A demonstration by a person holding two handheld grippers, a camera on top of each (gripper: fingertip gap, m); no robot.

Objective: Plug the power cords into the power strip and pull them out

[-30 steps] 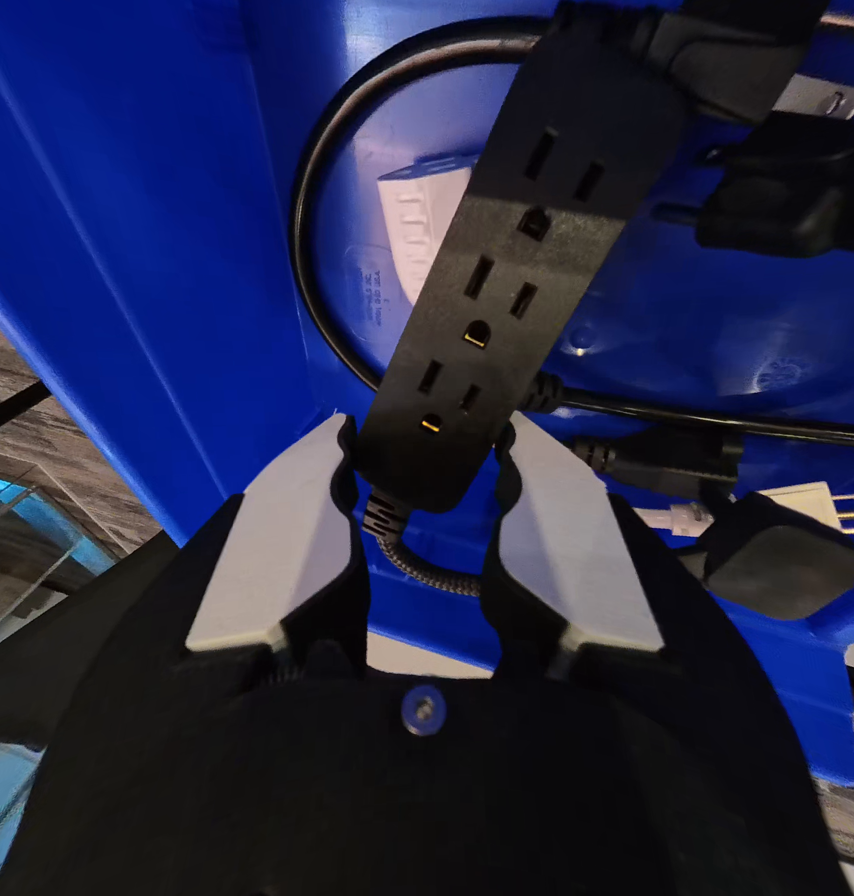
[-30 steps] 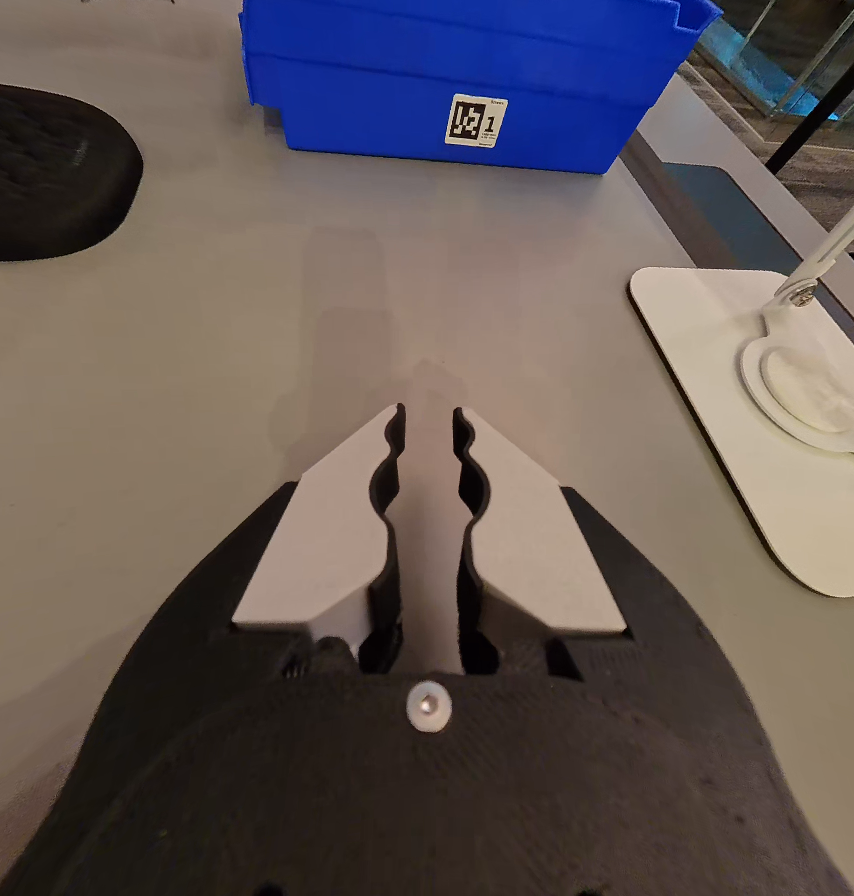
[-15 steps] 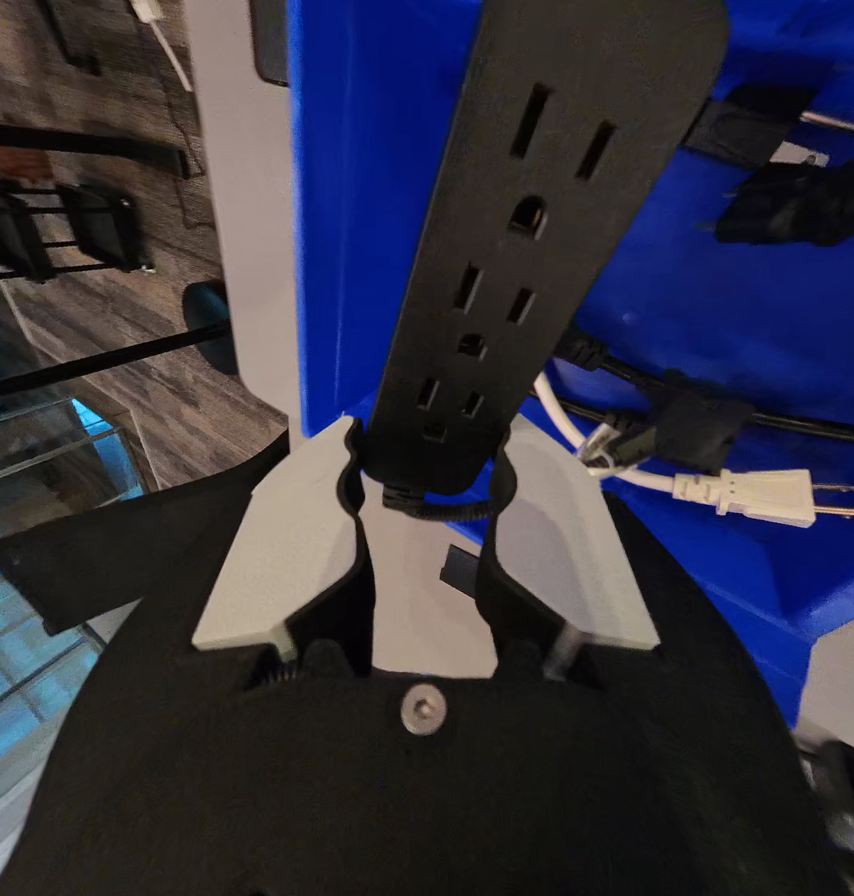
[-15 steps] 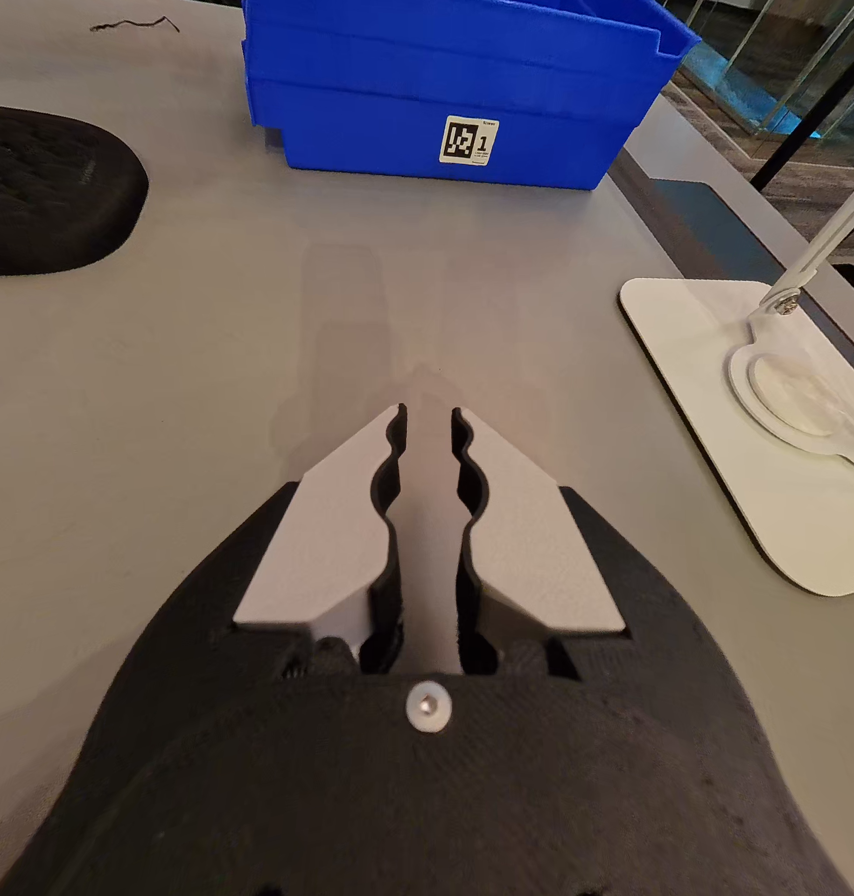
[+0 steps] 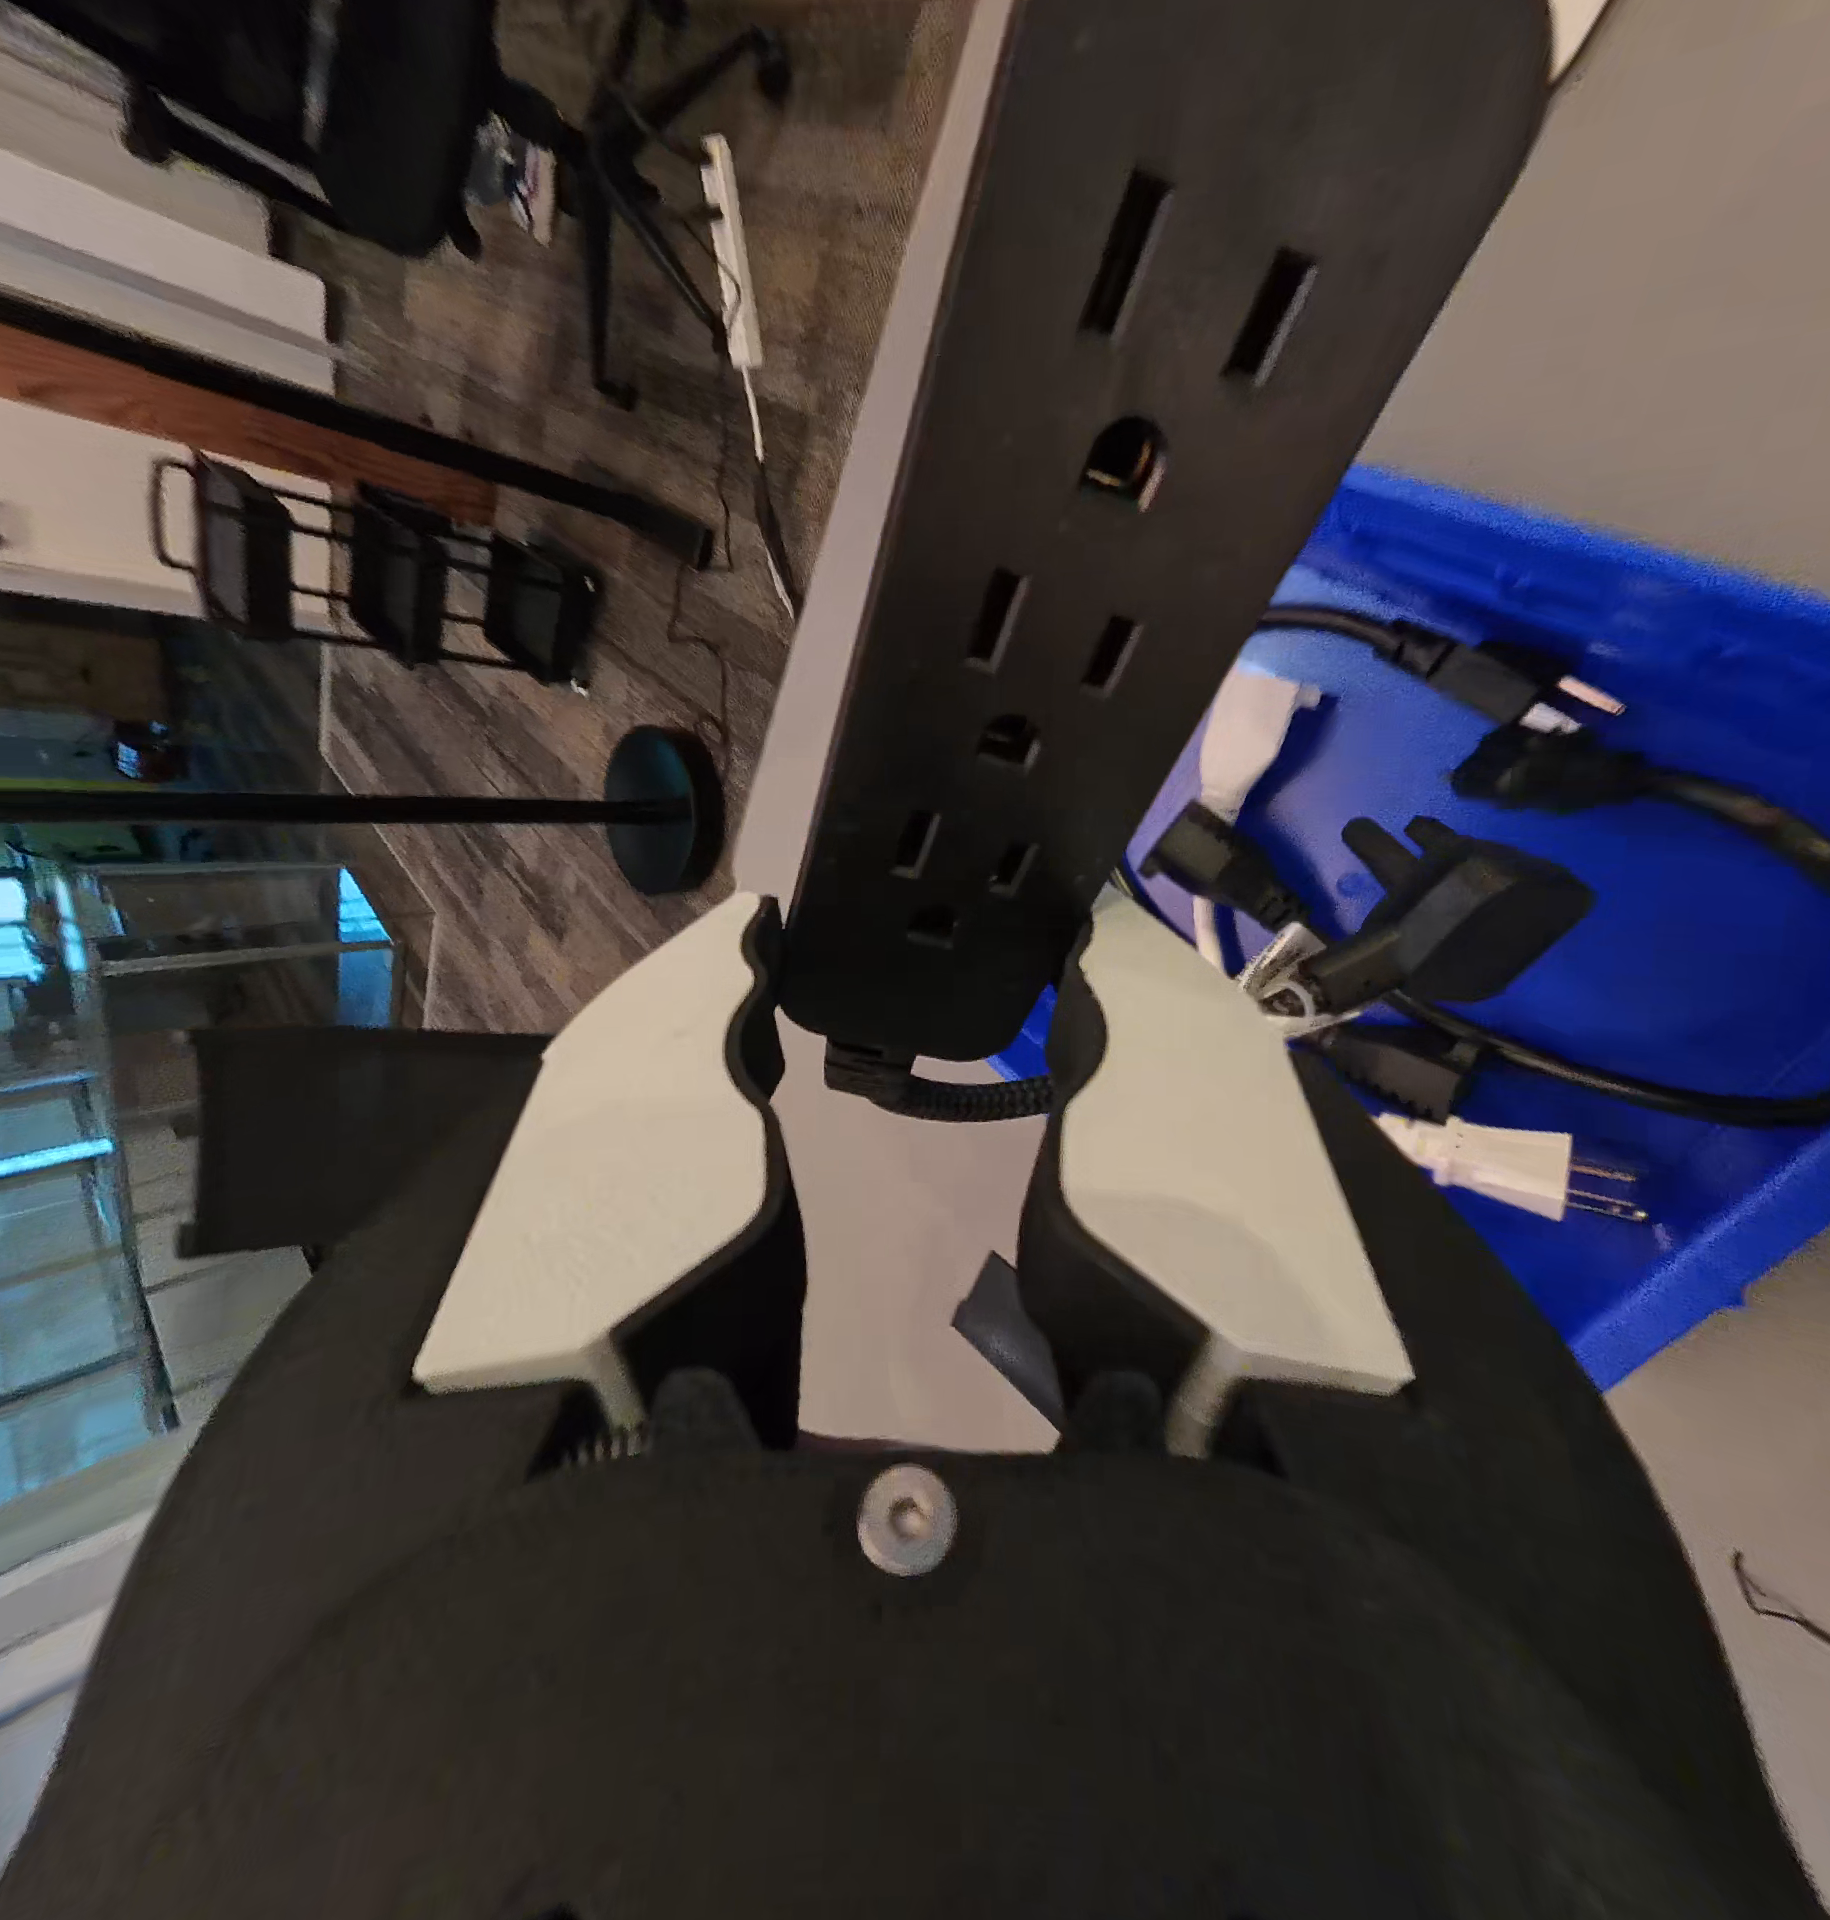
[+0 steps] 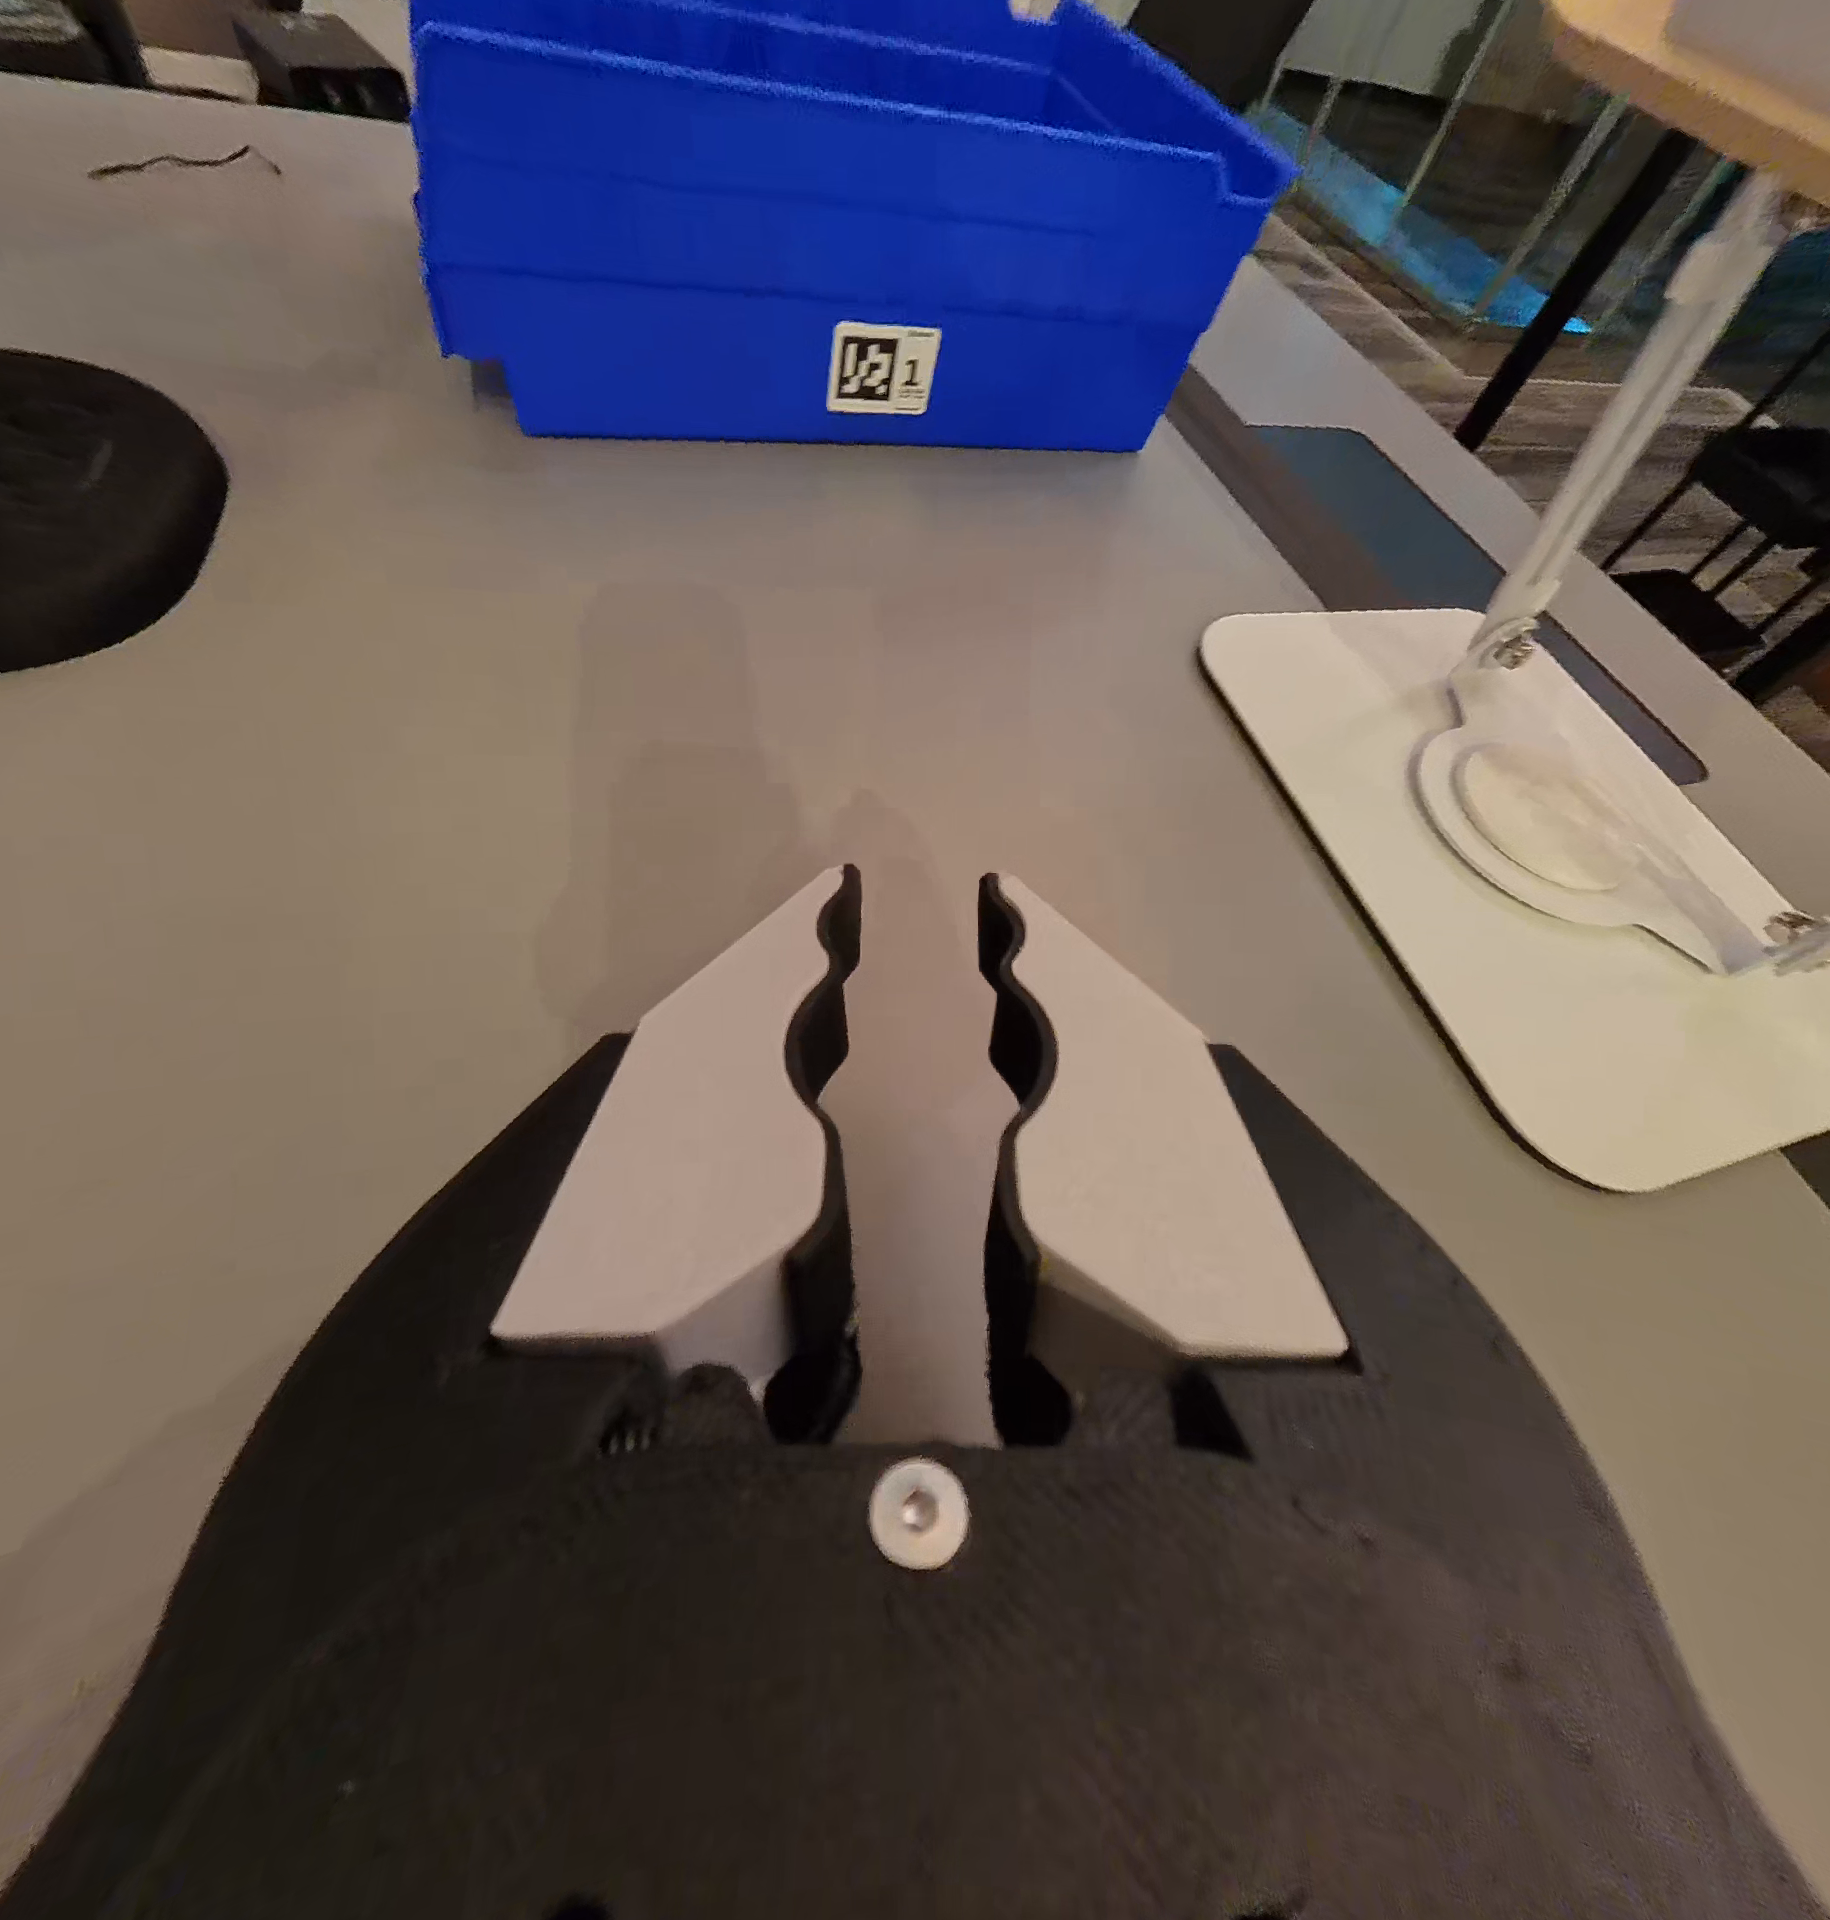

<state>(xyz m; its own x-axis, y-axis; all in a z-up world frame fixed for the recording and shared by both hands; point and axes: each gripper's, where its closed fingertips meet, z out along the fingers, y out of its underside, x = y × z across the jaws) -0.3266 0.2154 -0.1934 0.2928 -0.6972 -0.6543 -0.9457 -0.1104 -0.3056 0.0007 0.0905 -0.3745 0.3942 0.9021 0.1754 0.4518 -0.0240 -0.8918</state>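
Between the fingers of the left gripper (image 5: 926, 961), clamped at its cord end, the black power strip (image 5: 1119, 540) now hangs clear of the blue bin (image 5: 1721, 1039), no longer inside; power cords (image 5: 1451, 925) remain there. Right gripper (image 6: 919, 883) waits parted, empty, above the table (image 6: 475, 727). Plugging can follow.

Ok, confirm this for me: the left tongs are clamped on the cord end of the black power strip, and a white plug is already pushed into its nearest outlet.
Not quite. The left tongs do clamp the cord end of the black power strip, but the left wrist view shows every visible outlet empty. The white plug lies loose in the blue bin.
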